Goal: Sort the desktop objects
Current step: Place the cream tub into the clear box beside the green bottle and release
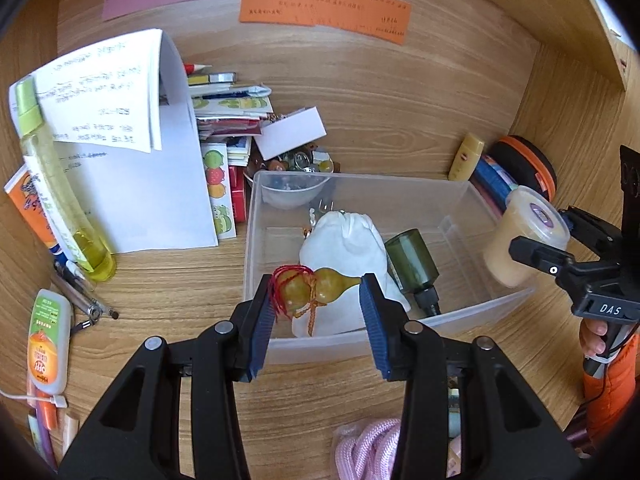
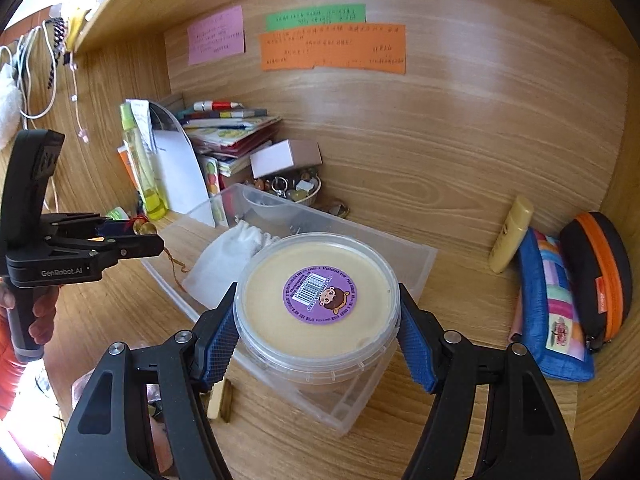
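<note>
My left gripper point(image 1: 318, 298) is shut on a small yellow-green gourd charm point(image 1: 316, 286) with red and brown cord, held above the near wall of a clear plastic bin point(image 1: 448, 196). Inside the bin lie a white drawstring pouch point(image 1: 344, 240), a dark green dropper bottle point(image 1: 412, 264) and a clear bowl point(image 1: 292, 194). My right gripper point(image 2: 318, 332) is shut on a round clear tub point(image 2: 318, 300) of cream-coloured paste with a purple sticker, held over the bin's point(image 2: 416, 256) right end. In the left wrist view that tub point(image 1: 520, 240) hangs above the bin's right rim.
Papers point(image 1: 140, 184), a tall yellow-green bottle point(image 1: 60, 184), stacked books and a bowl of trinkets point(image 1: 304, 162) crowd the back left. A yellow tube point(image 2: 510, 240), a blue patchwork pouch point(image 2: 552, 308) and a black-orange case point(image 2: 596, 272) lie at the right. Pens, a glue bottle point(image 1: 48, 340) and pink rope point(image 1: 368, 448) lie near.
</note>
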`<state>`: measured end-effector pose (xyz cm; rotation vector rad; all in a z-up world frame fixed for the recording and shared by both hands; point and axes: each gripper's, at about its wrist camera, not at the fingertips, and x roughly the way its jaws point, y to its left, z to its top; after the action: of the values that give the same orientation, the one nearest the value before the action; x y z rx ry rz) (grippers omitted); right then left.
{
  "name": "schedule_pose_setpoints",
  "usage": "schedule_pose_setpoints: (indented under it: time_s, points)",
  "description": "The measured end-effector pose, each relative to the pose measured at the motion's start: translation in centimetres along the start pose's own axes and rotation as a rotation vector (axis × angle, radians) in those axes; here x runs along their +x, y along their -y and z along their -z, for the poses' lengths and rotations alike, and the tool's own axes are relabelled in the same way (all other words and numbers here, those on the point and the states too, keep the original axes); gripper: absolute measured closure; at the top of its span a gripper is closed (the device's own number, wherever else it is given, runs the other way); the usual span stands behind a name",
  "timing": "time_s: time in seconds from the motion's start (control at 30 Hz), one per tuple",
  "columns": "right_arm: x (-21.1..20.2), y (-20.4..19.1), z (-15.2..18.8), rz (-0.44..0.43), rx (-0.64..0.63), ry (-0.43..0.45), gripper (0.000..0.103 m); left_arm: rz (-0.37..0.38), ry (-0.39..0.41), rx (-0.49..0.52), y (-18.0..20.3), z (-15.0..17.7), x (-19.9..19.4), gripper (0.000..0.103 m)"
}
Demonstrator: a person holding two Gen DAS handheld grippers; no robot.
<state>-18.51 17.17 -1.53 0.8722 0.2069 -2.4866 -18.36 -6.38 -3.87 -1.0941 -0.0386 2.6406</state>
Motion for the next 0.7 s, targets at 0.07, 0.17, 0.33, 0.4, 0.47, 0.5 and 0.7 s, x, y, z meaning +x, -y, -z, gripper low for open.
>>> schedule_pose_setpoints:
  time_s: [0.07,0.17,0.33,0.4,0.47,0.5,0.7]
  points:
    - [0.8,0.2,0.0,-0.003,0.006,-0.016,0.035,0.008,-0.018,0.004,0.1,-0.2,0.6,0.061]
    - [1.7,0.3,0.1,0.014,0.01,-0.031,0.035,0.022,-0.046,0.006,0.2,-0.4,1.7,0.061]
    - [3.1,0.1,0.4,0.027,-0.001,-0.061,0.035,0.024,-0.092,-0.002,0.0,-0.4,3.4,0.061]
    - [3.5,0.1,0.6,0.018,0.002,-0.073,0.035,0.024,-0.107,-0.005,-0.2,-0.4,4.0,0.061]
    - [3.7,-0.1,0.8,0.015,-0.001,-0.082,0.035,0.017,-0.105,0.007,-0.1,-0.4,4.1,0.061]
    - [3.8,-0.2,0.9,0.014,-0.004,-0.088,0.035,0.019,-0.107,0.009,0.0,-0.4,4.1,0.061]
    - [4.3,-0.6,1.4,0.017,-0.008,-0.106,0.035,0.015,-0.113,0.047,0.5,-0.3,4.4,0.061]
